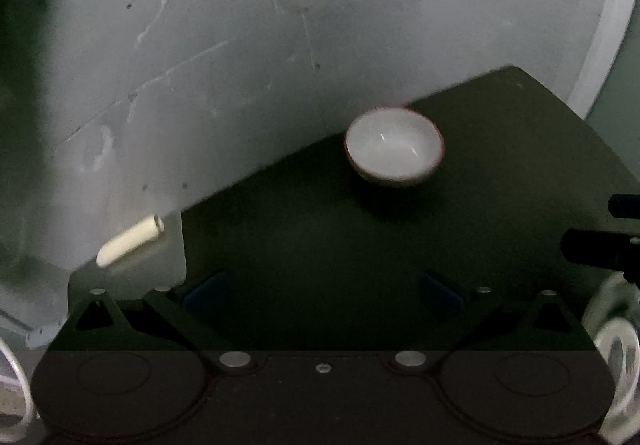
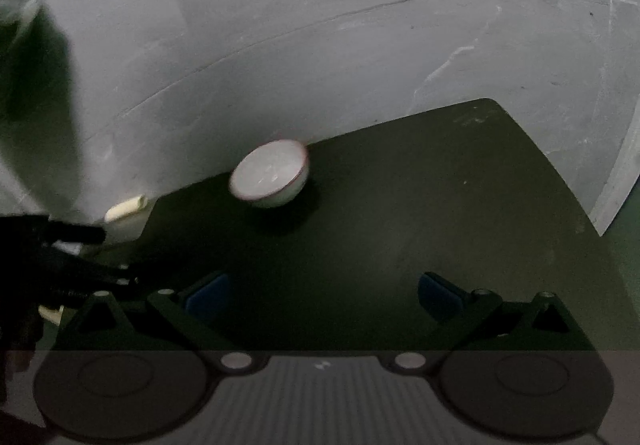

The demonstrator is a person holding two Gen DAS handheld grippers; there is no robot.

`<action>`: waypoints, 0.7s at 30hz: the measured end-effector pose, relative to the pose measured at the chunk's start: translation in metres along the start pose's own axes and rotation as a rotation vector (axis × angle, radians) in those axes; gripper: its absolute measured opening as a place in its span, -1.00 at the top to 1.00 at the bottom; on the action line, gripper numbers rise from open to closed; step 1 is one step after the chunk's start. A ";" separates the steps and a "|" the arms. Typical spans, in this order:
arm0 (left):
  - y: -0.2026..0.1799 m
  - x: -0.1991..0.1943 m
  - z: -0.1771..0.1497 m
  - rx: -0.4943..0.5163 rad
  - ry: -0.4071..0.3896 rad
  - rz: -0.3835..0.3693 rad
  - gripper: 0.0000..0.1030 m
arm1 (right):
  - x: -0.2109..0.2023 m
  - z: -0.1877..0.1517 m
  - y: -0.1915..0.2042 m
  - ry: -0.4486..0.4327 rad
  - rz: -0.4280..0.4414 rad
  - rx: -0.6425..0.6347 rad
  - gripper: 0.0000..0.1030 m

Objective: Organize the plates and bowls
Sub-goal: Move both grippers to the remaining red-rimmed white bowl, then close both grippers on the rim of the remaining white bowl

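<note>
One white bowl on the dark table; both claws gape empty.

Pretty dim on both wrist feeds from where I'm sitting, with a greenish cast. The dark table swallows detail, the grey floor catches most of the light. The white bowl shows small glints and drops a soft shadow toward me; its rim smears in the right view. Heavy fisheye bending, black corners.
</note>
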State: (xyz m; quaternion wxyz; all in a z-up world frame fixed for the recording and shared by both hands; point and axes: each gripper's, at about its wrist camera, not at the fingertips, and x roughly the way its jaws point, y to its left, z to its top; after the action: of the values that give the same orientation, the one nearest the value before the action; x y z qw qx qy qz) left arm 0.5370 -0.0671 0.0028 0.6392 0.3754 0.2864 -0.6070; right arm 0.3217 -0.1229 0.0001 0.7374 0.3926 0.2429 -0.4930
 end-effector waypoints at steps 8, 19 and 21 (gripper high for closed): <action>0.009 0.036 0.048 -0.150 -0.076 0.028 -0.98 | 0.040 0.050 -0.019 -0.017 -0.028 0.115 -0.99; 0.003 0.081 0.068 -0.175 -0.077 0.064 -0.98 | 0.093 0.067 0.010 -0.047 -0.075 -0.158 -0.93; 0.005 0.082 0.066 -0.187 -0.072 0.050 -0.95 | 0.098 0.069 0.014 -0.051 -0.046 -0.172 -0.89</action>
State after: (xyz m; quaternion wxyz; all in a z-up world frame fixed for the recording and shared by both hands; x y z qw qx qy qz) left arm 0.5443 -0.1680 -0.0278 0.6961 0.2993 0.3092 -0.5746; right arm 0.3711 -0.2294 -0.0291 0.7628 0.3092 0.2745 -0.4971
